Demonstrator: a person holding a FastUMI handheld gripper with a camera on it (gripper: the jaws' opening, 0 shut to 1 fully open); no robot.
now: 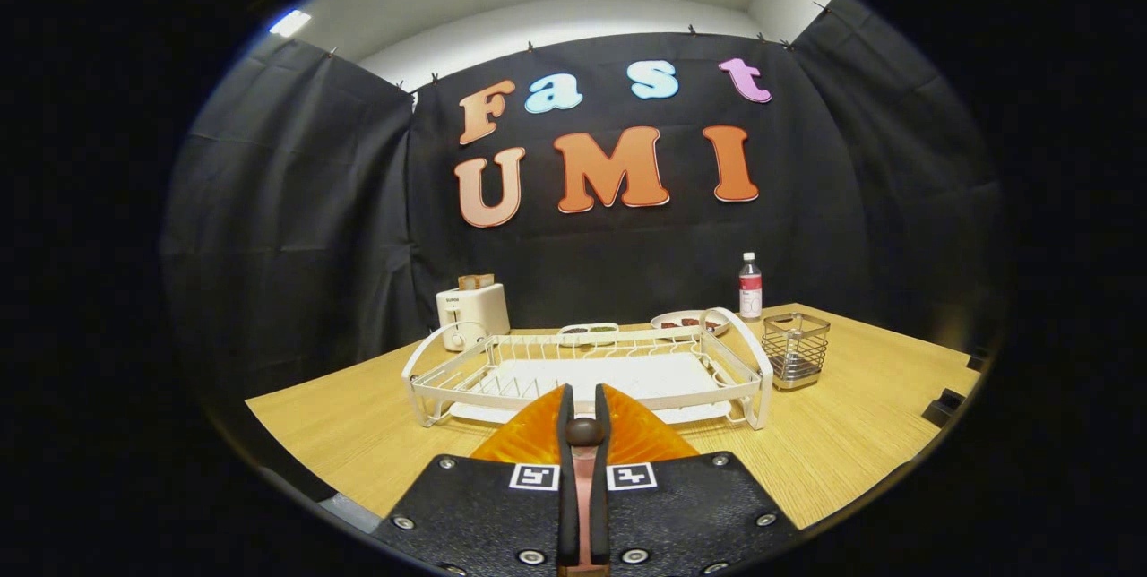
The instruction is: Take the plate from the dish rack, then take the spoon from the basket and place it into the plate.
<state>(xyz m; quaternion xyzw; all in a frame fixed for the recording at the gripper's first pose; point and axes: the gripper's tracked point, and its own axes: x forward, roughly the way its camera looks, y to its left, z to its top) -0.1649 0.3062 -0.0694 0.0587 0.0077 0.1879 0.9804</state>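
My gripper (pixel 584 398) is shut on the spoon (pixel 584 432), whose dark round end pokes up between the two black fingers (pixel 566 434) and whose pink handle runs back between them. Directly under and just ahead of the fingers lies the orange ribbed plate (pixel 641 434) on the wooden table, in front of the dish rack. The white wire dish rack (pixel 587 371) stands beyond the plate with nothing in its slots. To the right of the rack stands the metal mesh basket (pixel 796 348).
A white toaster (pixel 472 313) stands at the back left of the table (pixel 860 434). Behind the rack are two shallow dishes (pixel 685 322) and a small bottle (pixel 750 287). Black cloth walls close the booth on three sides.
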